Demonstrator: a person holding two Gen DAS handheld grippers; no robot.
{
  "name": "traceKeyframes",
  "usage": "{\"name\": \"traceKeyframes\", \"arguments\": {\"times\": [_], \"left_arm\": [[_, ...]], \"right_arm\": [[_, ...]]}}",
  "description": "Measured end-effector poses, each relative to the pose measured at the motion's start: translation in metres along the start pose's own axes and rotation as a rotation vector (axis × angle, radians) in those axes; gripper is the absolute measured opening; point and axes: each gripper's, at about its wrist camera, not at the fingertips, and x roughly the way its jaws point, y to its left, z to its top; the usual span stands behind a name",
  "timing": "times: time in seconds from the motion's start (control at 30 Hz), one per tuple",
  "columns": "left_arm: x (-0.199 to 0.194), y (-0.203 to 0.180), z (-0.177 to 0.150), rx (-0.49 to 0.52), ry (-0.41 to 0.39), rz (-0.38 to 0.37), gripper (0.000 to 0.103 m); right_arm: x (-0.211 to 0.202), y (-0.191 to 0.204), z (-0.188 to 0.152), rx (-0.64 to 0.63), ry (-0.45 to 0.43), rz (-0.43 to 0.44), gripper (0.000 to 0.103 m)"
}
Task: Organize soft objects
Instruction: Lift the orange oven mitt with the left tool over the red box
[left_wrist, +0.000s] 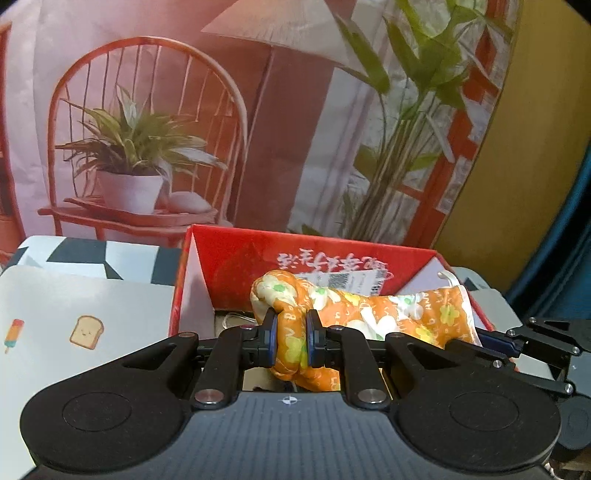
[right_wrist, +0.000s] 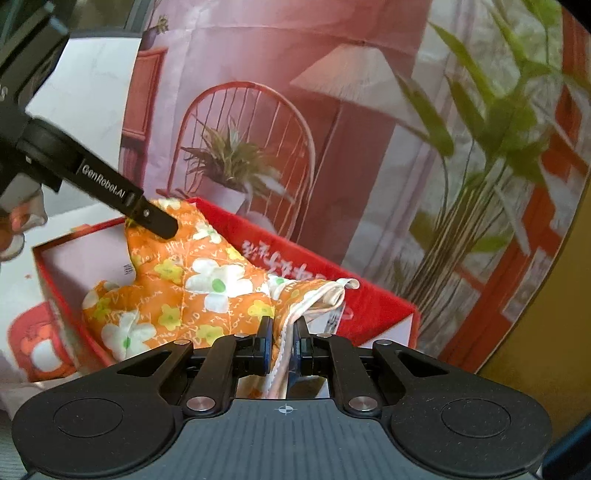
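An orange oven mitt with white and yellow flowers (left_wrist: 369, 314) hangs stretched over an open red box (left_wrist: 236, 254). My left gripper (left_wrist: 290, 332) is shut on the mitt's bunched finger end. In the right wrist view the mitt (right_wrist: 192, 288) spreads above the red box (right_wrist: 373, 306), and my right gripper (right_wrist: 282, 332) is shut on its white-trimmed cuff edge. The left gripper's fingers (right_wrist: 155, 219) pinch the mitt's far end at upper left. The right gripper's fingers (left_wrist: 495, 341) show at the mitt's cuff in the left wrist view.
A printed backdrop of a chair, lamp and plants (left_wrist: 147, 147) hangs behind the box. A white mat with toast and popsicle pictures (left_wrist: 85, 325) lies left of the box. A red cartoon-print item (right_wrist: 40, 343) lies beside the box. A yellow wall (left_wrist: 517, 184) is at right.
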Motion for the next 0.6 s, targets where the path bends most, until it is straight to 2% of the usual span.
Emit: {"name": "traceKeyframes", "arguments": {"times": [0.23,0.33,0.47,0.6], "left_arm": [[-0.029,0.009,-0.002,-0.024,0.006,-0.071,0.016],[-0.039,0.013,-0.007,-0.037,0.028,-0.078,0.016],[-0.043,0.017,-0.015,-0.055,0.063,-0.092,0.016],[-0.031,0.014,-0.018,-0.060,0.104,-0.068,0.016]], "right_arm": [[-0.030,-0.017,0.000,0.148,-0.022,0.079,0.010],[-0.037,-0.022,-0.001,0.202,-0.013,0.115,0.010],[-0.041,-0.024,-0.006,0.263,0.014,0.152,0.010],[-0.029,-0.026,-0.012,0.316,0.073,0.157,0.008]]}}
